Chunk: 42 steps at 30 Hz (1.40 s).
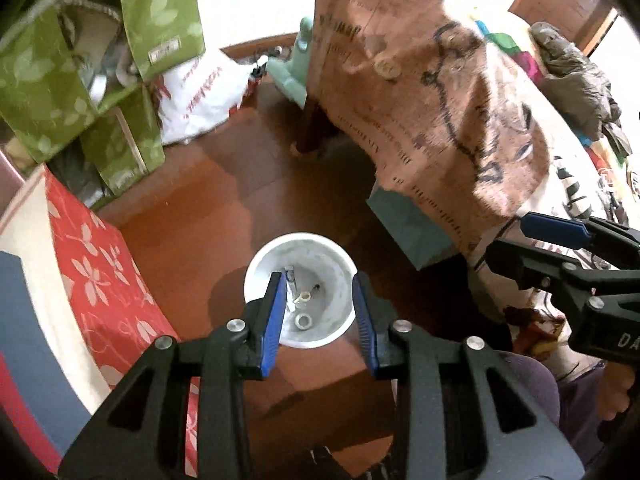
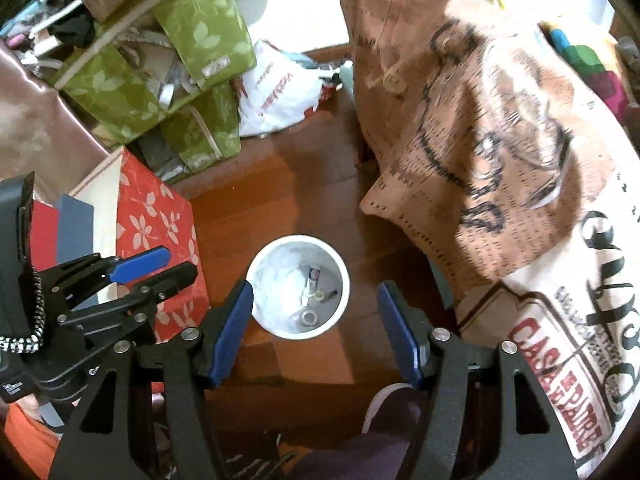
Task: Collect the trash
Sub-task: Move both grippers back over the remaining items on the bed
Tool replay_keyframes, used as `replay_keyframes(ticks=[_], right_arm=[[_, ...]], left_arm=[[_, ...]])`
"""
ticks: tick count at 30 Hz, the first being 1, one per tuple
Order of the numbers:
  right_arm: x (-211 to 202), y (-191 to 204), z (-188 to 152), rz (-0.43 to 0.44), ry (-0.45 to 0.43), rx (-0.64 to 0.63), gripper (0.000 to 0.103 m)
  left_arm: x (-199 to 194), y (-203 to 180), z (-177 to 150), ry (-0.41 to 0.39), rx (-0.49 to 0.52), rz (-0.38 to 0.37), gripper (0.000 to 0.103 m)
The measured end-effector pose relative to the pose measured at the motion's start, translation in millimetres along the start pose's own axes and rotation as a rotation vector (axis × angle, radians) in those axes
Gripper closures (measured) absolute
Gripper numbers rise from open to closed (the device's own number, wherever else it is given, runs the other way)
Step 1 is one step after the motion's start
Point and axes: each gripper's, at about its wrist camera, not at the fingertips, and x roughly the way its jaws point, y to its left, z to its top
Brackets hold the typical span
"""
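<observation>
A white round bin (image 1: pixel 301 246) stands on the wooden floor, seen from above; it also shows in the right wrist view (image 2: pixel 298 246). Inside lie small bits of trash, among them a tape ring (image 1: pixel 304 321) (image 2: pixel 309 317) and a small wrapper (image 2: pixel 313 273). My left gripper (image 1: pixel 320 280) hangs open and empty right over the bin; it shows from the side in the right wrist view (image 2: pixel 176 266). My right gripper (image 2: pixel 316 290) is open and empty above the bin's near rim; it shows at the right edge of the left wrist view (image 1: pixel 508 236).
A table draped in a brown printed cloth (image 1: pixel 432 112) (image 2: pixel 480 128) rises to the right of the bin. A red flowered box (image 1: pixel 100 264) (image 2: pixel 156 216) stands to the left. Green fabric boxes (image 1: pixel 48 80) (image 2: pixel 192 56) and a white plastic bag (image 1: pixel 200 92) (image 2: pixel 276 92) lie behind.
</observation>
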Motion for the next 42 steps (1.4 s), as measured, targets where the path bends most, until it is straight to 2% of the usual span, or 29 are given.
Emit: replay_keyframes(ticks=[10, 16, 23, 30, 36, 42], right_arm=[[-84.6, -19.9, -16.7, -0.025, -0.179, 0.034, 0.042], [-139.3, -37.8, -32.9, -0.072, -0.291, 0.054, 0.042], [-195.6, -80.8, -60.3, -0.130, -0.392, 0.104, 0.042], [-235.6, -142.0, -94.2, -0.214, -0.455, 0.194, 0.042], [-256.5, -207.7, -124.5, -0.306, -0.479, 0.311, 0.042], [-269.2, -269.0, -153.0, -0.363, -0.472, 0.423, 0.042]], left_arm=[[-83.2, -47.3, 11.4, -0.166, 0.082, -0.017, 0.070], [-128.1, -96.4, 15.2, -0.261, 0.180, -0.032, 0.068], [-164.4, -161.2, 19.6, -0.336, 0.282, -0.069, 0.064], [-172.7, -230.2, 27.1, -0.359, 0.368, -0.129, 0.055], [-158.5, -291.2, 33.8, -0.327, 0.443, -0.183, 0.054], [-132.5, -359.3, 37.2, -0.285, 0.545, -0.231, 0.054]])
